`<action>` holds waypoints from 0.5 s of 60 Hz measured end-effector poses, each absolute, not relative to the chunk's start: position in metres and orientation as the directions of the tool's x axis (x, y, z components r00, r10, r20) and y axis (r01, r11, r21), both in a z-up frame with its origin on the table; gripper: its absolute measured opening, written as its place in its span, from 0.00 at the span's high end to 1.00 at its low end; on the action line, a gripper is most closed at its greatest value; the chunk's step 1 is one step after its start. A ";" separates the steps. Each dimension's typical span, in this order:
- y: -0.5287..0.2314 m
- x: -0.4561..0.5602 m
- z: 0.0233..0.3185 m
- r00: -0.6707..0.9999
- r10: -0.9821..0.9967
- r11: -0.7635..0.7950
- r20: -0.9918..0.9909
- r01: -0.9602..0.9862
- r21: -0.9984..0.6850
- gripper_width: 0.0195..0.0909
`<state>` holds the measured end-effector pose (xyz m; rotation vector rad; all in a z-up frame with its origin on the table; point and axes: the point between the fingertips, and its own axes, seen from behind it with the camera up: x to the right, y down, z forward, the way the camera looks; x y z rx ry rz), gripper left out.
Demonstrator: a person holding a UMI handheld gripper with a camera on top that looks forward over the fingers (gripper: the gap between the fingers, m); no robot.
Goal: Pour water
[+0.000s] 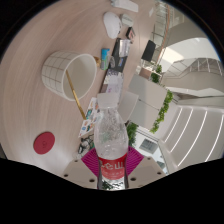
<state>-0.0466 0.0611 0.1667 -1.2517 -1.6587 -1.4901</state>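
A clear plastic water bottle with a red label and a white cap stands between the fingers of my gripper. Both magenta pads press against its sides, so the gripper is shut on it. The bottle looks lifted and tilted over a pale round table. Beyond it and to the left stands a white cylindrical cup or bucket with a yellowish rim and a stick leaning in it.
A red round coaster lies on the table left of the fingers. Small items and a dark device sit further back. Green plants and white railings are to the right, below the table's level.
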 end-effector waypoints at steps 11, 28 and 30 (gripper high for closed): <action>0.073 -0.082 0.183 -0.702 0.212 0.118 0.680 0.709 0.696 0.86; 0.076 -0.091 0.195 -0.597 0.199 0.081 0.777 0.800 0.594 0.86; 0.078 -0.092 0.201 -0.483 0.194 0.045 0.854 0.874 0.484 0.86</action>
